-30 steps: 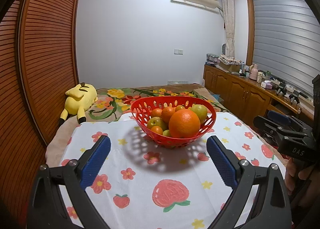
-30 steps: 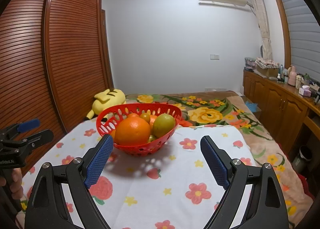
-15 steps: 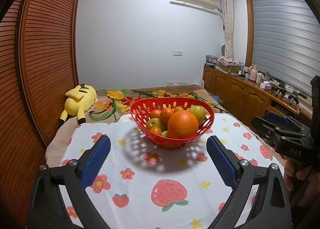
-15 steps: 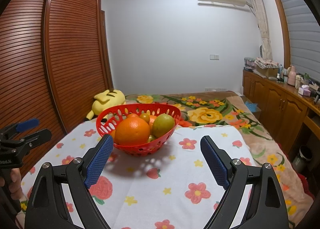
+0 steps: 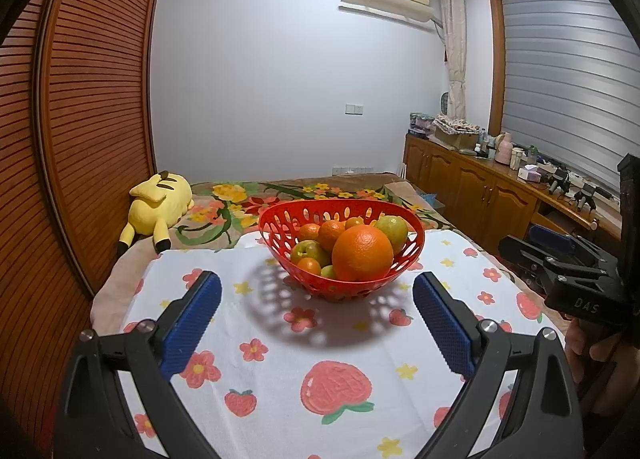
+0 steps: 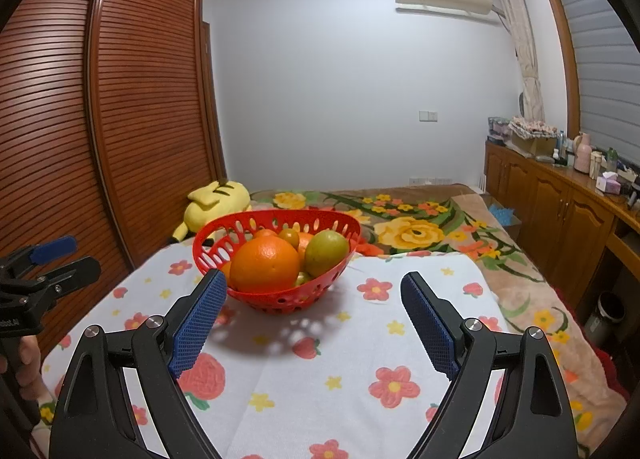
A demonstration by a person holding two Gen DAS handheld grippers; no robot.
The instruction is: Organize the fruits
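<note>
the red perforated basket (image 5: 340, 255) sits on the flower-and-strawberry tablecloth (image 5: 280, 359), piled with fruit, and it lies straight ahead of the left gripper (image 5: 316, 307), centred between that gripper's blue pads and just beyond their tips. from the right gripper (image 6: 310, 299) the same basket (image 6: 276, 259) lies ahead and off to the left, so close to the left-hand pad that the pad overlaps the basket's near edge in that view; whether they touch cannot be told. both grippers have their fingers spread wide with nothing between them, and neither holds anything.

the big orange (image 5: 362, 253) is the nearest and highest fruit, resting against the basket's front rim on the side facing both grippers. being round, it has no long axis to line up with. the left gripper looks better placed for it, being squarely in line; the right would have to shift left first.

a green-yellow fruit (image 6: 326, 247), maybe an apple or pear, sits beside the orange. smaller tangerines and green fruits behind and under the orange are partly hidden, so their number is unclear. no second container for sorting shows in either view. the other gripper appears only at each frame's edge, cut off. a yellow plush toy (image 5: 160, 207) lies on the bed beyond.
</note>
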